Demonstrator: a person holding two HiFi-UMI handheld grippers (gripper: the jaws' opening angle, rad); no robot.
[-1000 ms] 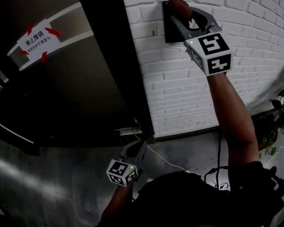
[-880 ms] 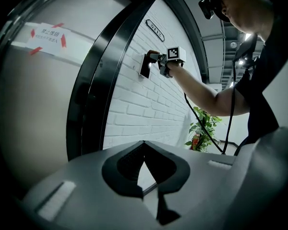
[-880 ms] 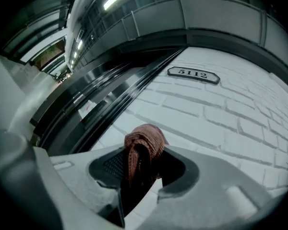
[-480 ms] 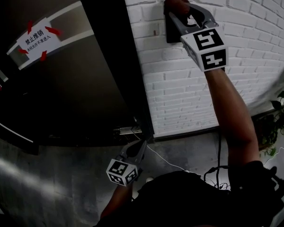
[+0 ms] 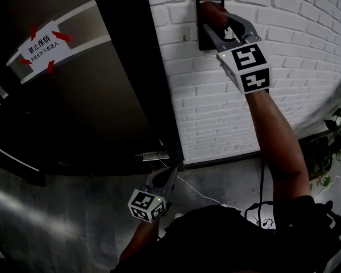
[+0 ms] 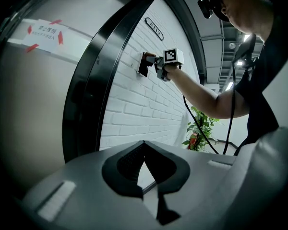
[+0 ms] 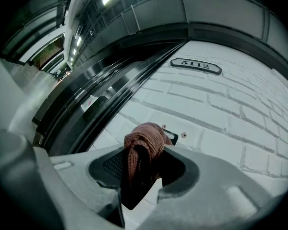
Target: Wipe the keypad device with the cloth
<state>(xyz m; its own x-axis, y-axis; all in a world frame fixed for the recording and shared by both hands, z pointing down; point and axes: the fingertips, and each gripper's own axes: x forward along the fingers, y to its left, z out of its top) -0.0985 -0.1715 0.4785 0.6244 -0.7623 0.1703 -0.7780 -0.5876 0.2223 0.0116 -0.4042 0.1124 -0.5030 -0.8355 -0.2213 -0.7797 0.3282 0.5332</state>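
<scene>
- A white sign with red arrows is stuck on a dark door, well up and to the left of the left tongs.
- The left tongs hang low beside the door's bottom edge, well below and left of the right tongs. They point up toward the door frame.
- The left tongs are clenched. Their tips meet in the left gripper view and nothing sits between them.
- A thin pale cable runs across the floor just right of the left tongs.
- The keypad device is a black panel fixed on a white brick wall. It sits right at the tips of the right tongs, far above the left tongs.
- The right tongs are raised on an outstretched arm and are grasping the cloth.
- The cloth is reddish brown and bunched between the two jaws, bulging past their tips.
- In the head view the cloth presses on the upper part of the keypad device. From the right tongs' own camera only a dark corner of the device shows beside the cloth.
- A number plate hangs on the wall above the right tongs.
- A leafy green plant stands low down, to the right of both tongs.
</scene>
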